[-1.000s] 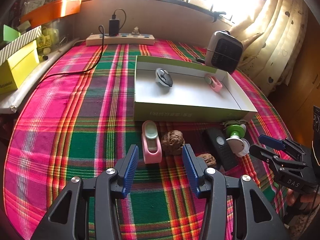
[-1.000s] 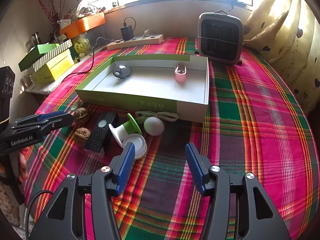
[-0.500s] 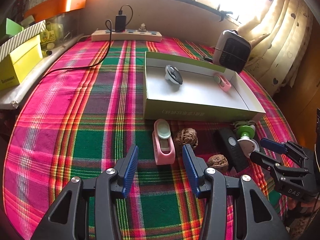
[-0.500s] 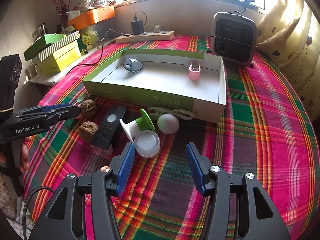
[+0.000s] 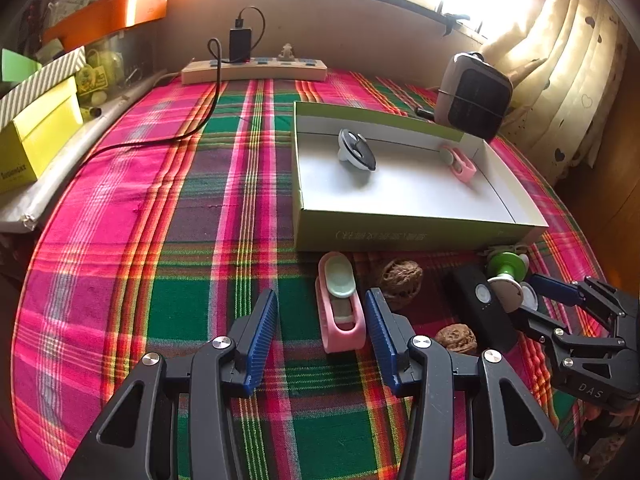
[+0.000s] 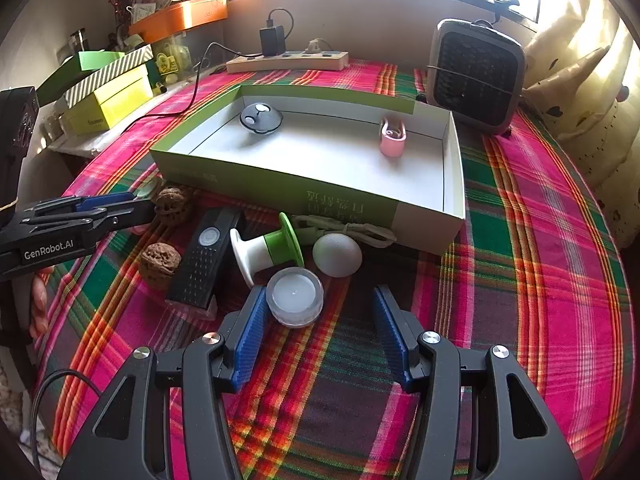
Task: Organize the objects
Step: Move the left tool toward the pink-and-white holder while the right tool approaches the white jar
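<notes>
My left gripper (image 5: pixel 320 320) is open over the plaid cloth. A pink holder with a pale green oval (image 5: pixel 340 308) lies between its fingertips, close to the right pad, unpressed. My right gripper (image 6: pixel 320 320) is open too, and a white tealight (image 6: pixel 295 296) sits just ahead beside its left pad. Around them lie two walnuts (image 5: pixel 400 278) (image 6: pixel 158 264), a black remote (image 6: pixel 204 260), a green-and-white spool (image 6: pixel 266 252) and a white ball (image 6: pixel 337 255). The shallow green box (image 6: pixel 280 188) holds a dark round gadget (image 6: pixel 261 118) and a small pink holder (image 6: pixel 393 136).
A fan heater (image 6: pixel 476 76) stands behind the box at the right. A power strip (image 5: pixel 254 70) with a charger and a trailing cable lies along the back wall. Yellow and striped boxes (image 5: pixel 36 136) are stacked off the left edge. A curtain hangs at the right.
Both grippers have crept forward. The pink holder now lies between the left fingertips and the tealight is nearer the right gripper's left pad. Neither jaw width has changed.
</notes>
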The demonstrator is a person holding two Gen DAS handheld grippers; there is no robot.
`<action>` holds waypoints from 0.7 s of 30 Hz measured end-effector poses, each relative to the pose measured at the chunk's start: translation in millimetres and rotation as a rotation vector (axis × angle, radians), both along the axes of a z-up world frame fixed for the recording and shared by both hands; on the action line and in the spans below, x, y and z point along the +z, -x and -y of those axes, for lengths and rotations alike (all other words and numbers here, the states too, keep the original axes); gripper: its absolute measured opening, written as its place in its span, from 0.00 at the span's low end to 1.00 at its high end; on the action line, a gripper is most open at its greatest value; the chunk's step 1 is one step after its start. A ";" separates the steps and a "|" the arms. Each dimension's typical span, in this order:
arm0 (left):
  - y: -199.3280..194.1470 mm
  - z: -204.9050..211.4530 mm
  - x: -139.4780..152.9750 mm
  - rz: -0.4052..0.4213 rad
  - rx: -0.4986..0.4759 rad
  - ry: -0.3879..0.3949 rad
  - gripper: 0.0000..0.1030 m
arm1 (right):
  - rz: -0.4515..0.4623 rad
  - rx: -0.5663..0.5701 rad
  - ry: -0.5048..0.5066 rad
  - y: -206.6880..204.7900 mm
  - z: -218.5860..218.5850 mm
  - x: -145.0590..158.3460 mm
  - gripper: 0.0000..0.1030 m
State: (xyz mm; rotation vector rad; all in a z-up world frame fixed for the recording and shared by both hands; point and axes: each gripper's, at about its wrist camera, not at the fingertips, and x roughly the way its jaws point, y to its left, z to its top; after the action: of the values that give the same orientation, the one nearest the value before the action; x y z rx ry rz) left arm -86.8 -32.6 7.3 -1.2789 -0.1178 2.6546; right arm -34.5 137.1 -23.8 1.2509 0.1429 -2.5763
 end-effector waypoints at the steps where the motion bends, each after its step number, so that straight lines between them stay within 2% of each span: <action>1: 1.1 -0.6 0.0 0.000 -0.002 0.004 0.43 | 0.000 -0.003 0.000 0.6 -0.3 0.1 0.52; 18: 2.9 -4.6 -0.8 -0.023 -0.002 0.043 0.42 | -0.001 -0.041 -0.014 3.1 -5.1 0.7 0.52; 21: 2.7 -4.0 -0.8 -0.025 0.004 0.045 0.38 | -0.001 -0.041 -0.014 2.9 -5.1 0.7 0.52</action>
State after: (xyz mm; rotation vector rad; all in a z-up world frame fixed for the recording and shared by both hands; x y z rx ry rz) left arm -89.5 -28.6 6.5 -1.2601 -0.0569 2.6902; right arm -37.4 142.3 -23.1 1.2702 0.1370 -2.6145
